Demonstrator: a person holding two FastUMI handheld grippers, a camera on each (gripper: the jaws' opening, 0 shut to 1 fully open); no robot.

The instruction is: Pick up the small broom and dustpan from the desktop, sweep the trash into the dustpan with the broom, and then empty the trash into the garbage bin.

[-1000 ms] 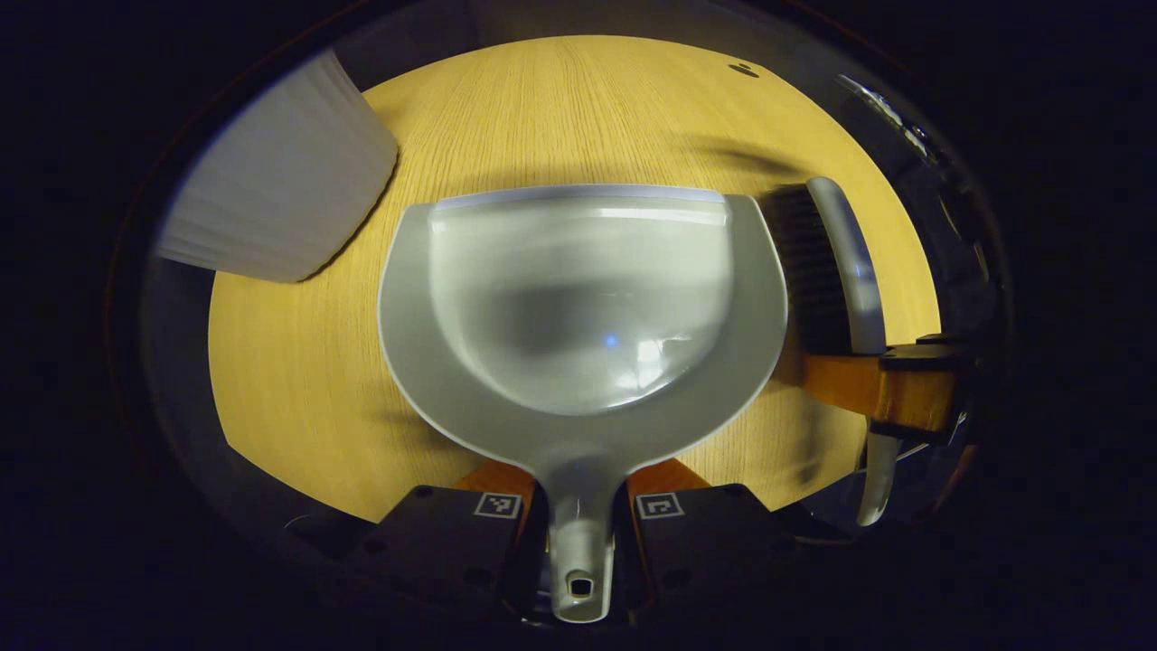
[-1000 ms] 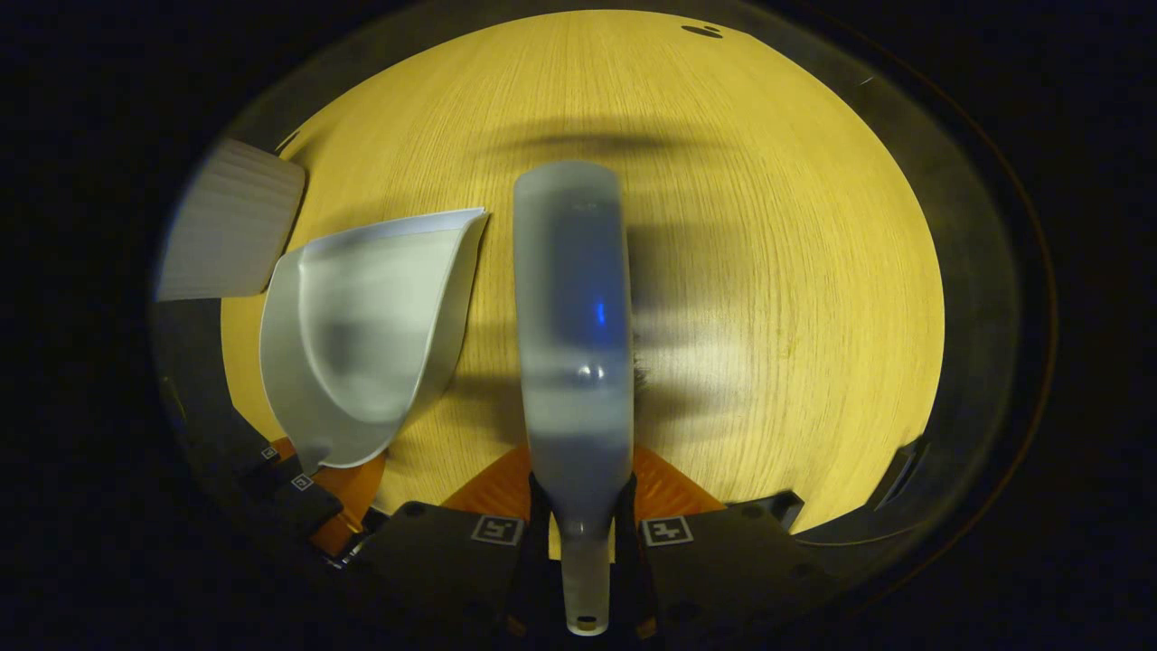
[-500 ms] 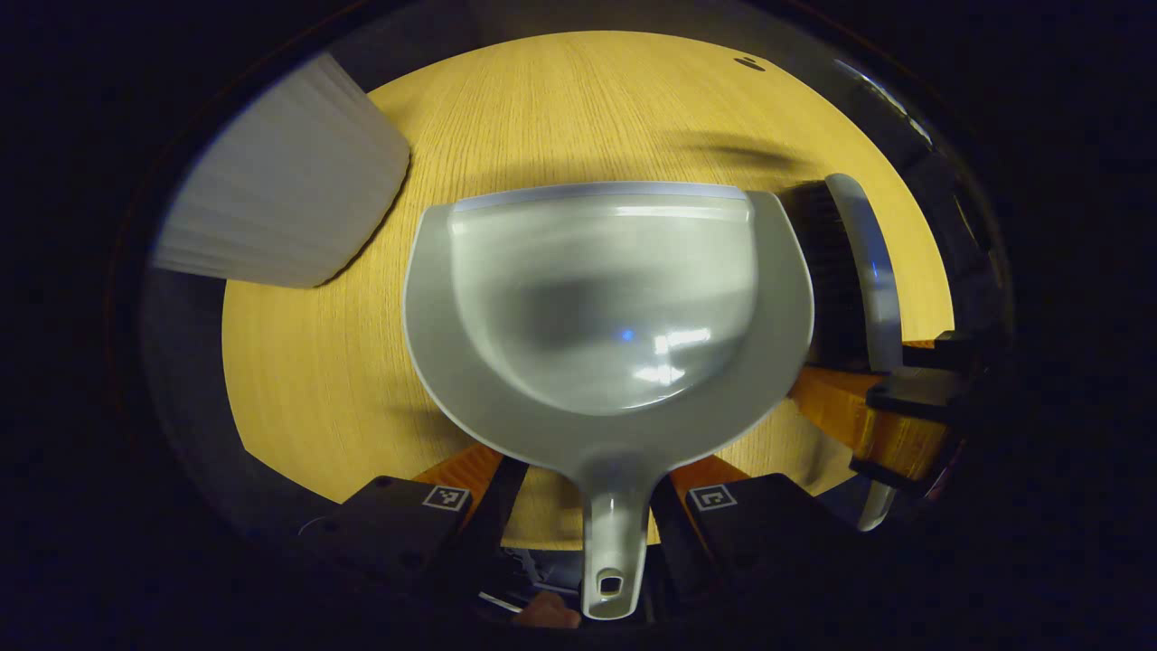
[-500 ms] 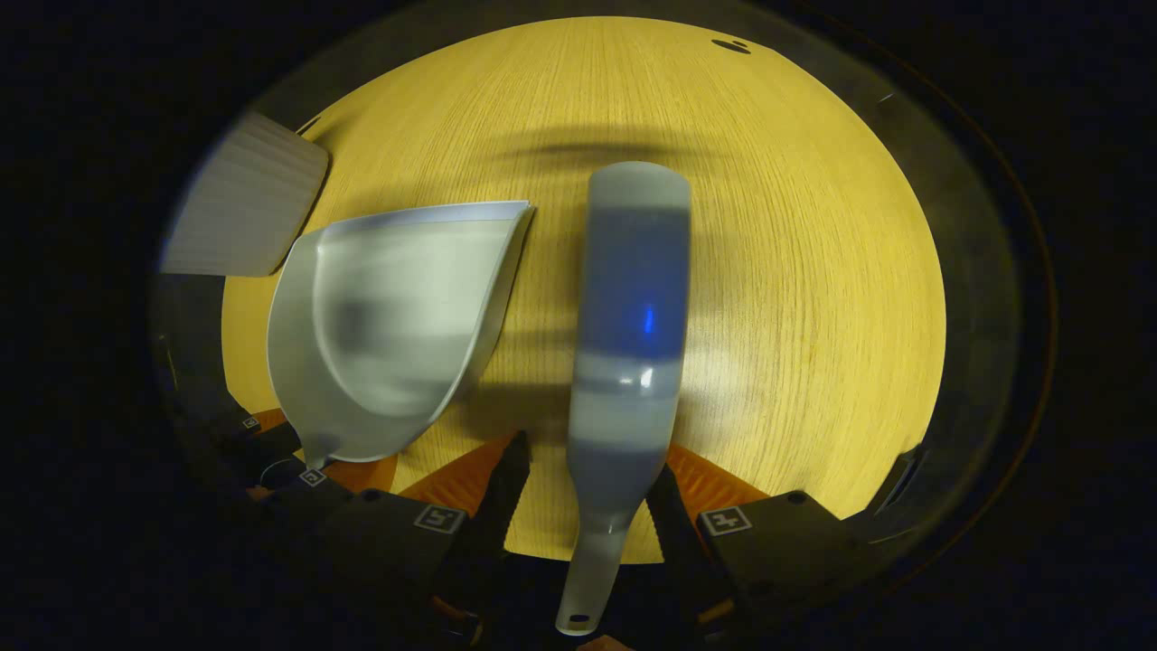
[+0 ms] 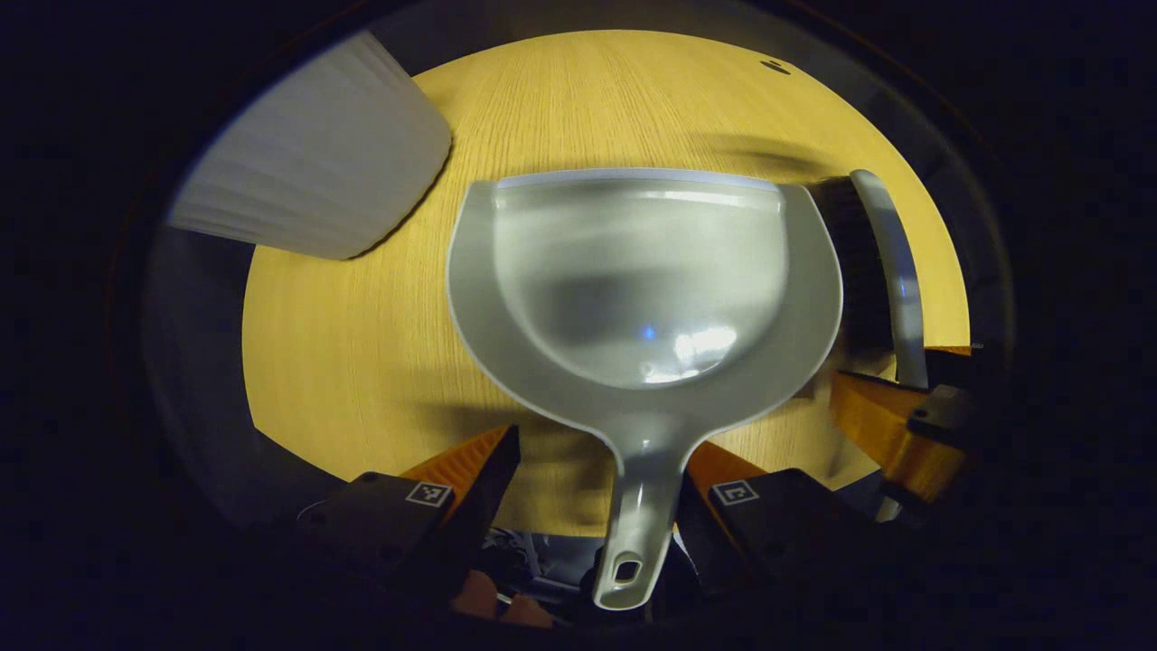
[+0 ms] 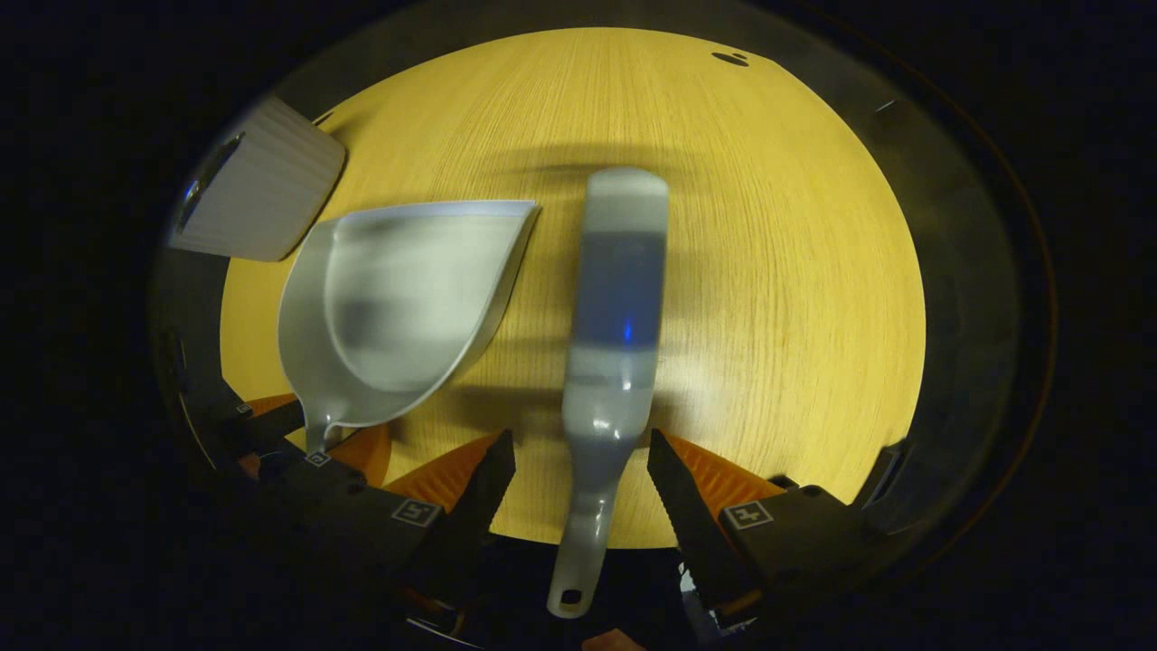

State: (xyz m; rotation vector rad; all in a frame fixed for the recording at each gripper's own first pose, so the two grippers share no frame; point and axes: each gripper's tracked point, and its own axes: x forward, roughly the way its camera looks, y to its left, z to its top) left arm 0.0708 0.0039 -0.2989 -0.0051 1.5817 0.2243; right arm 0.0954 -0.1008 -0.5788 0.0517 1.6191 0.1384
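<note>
Broom (image 5: 890,271) bristles mostly behind dustpan (image 5: 642,298); bin (image 6: 258,194) seemingly cut off.

Bare desktop (image 6: 795,271) lies right of the broom (image 6: 615,298) (dustpan (image 6: 407,298) crowds its left).

My left gripper (image 5: 592,470) sits at the bottom centre of the left gripper view with its jaws spread wide apart, one finger (image 5: 470,470) slanting in from the lower left and the other from the lower right. At the right edge of that view my right gripper (image 5: 904,425) shows, farther off. In the right gripper view its jaws (image 6: 578,479) also stand wide apart at the bottom centre. My left gripper appears again at the lower left of that view (image 6: 298,443).
</note>
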